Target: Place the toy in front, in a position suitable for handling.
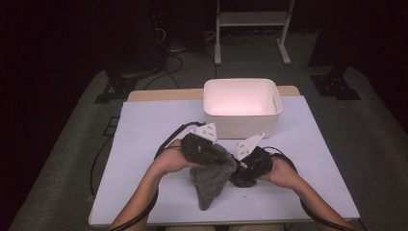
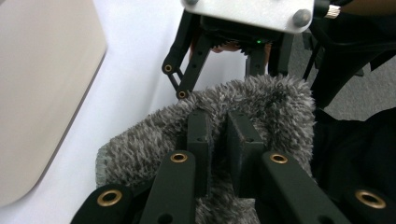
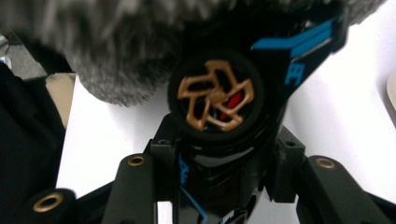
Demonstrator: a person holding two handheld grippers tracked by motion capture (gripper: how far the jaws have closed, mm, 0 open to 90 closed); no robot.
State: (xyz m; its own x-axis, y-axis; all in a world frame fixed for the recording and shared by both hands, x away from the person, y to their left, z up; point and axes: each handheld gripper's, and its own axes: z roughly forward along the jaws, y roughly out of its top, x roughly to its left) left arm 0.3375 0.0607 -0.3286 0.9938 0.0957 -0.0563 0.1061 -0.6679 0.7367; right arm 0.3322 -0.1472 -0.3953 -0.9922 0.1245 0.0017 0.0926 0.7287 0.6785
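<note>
Risk: toy car [image 3: 215,100] slips out of right gripper [image 3: 219,186], whose jaws clamp just its glossy body. Left gripper [image 2: 218,140] pinches fuzzy grey cloth [image 1: 211,175] shut, both held above table [image 1: 144,125] near white bin [image 1: 240,103]. Cloth tug could dislodge car.

A fuzzy grey cloth [image 1: 211,175] is seen at the lower middle of the high view, held up off the bench and hanging down to a narrow point. In the left gripper view its shaggy pile [image 2: 261,105] fills the centre of the frame, bunched and pinched. A black toy car [image 1: 250,168] with blue markings and a bronze-spoked wheel [image 3: 215,100] is seen just right of the cloth, touching it, its wheel at the centre of the right gripper view.
</note>
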